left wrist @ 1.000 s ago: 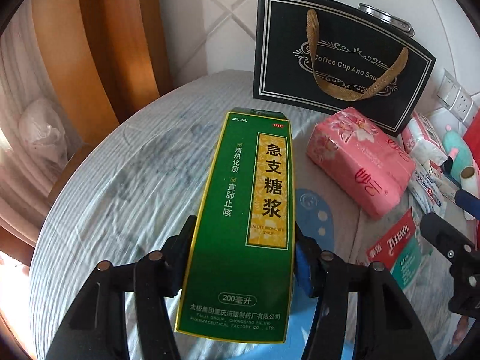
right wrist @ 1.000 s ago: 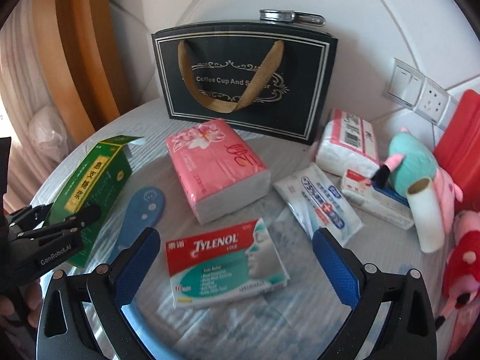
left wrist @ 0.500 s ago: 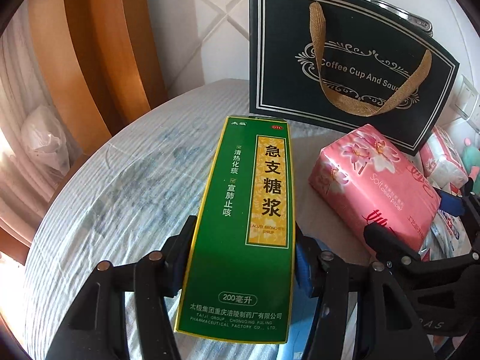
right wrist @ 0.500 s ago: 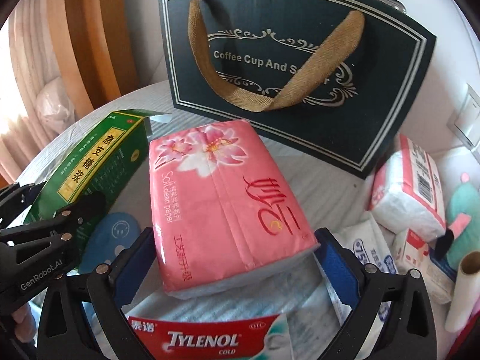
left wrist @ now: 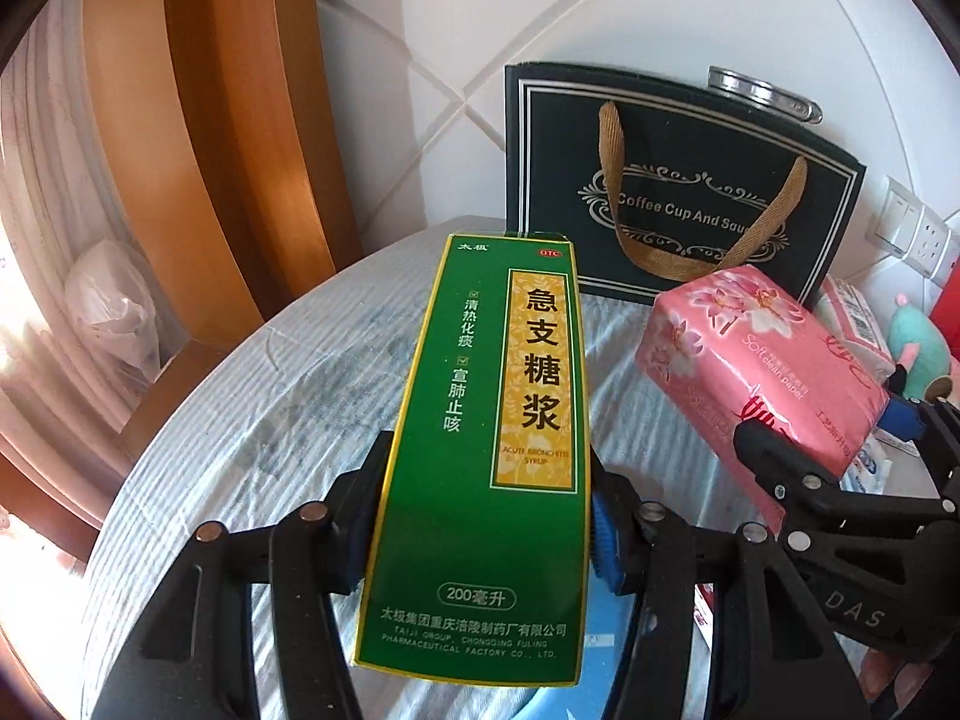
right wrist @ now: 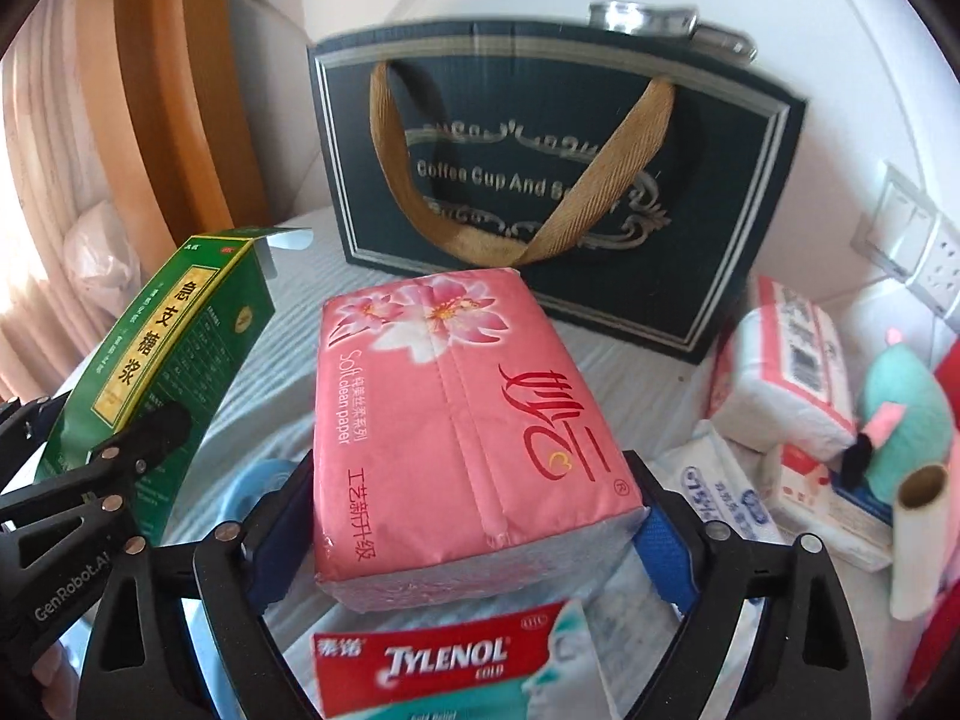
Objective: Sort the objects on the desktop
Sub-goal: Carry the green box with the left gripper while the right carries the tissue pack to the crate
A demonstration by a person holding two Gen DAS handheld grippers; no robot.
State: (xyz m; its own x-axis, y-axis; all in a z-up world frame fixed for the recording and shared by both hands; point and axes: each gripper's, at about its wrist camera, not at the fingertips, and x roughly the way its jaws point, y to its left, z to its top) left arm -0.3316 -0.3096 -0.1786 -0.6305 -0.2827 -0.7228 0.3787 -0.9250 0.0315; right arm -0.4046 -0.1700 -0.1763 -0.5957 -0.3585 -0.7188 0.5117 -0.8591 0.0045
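Left wrist view: green syrup box clamped, lifted off the cloth.
The left gripper (left wrist: 486, 516) pinches the green syrup box (left wrist: 492, 444) on its long sides, both pads pressed to the carton, label facing the camera and the far end tilted up over the striped tablecloth (left wrist: 252, 420). To its right sits the pink tissue pack (left wrist: 756, 354), with the right gripper (left wrist: 834, 438) around its near end. The dark gift bag (left wrist: 678, 192) stands at the back against the wall.

Right wrist view: pink tissue pack between closing jaws.
The right gripper (right wrist: 474, 516) straddles the pink tissue pack (right wrist: 456, 414); its jaws are closing, blue pads at the pack's two sides, full contact not certain. A Tylenol box (right wrist: 444, 660) lies just in front; the green syrup box (right wrist: 162, 360) is held aloft at left.
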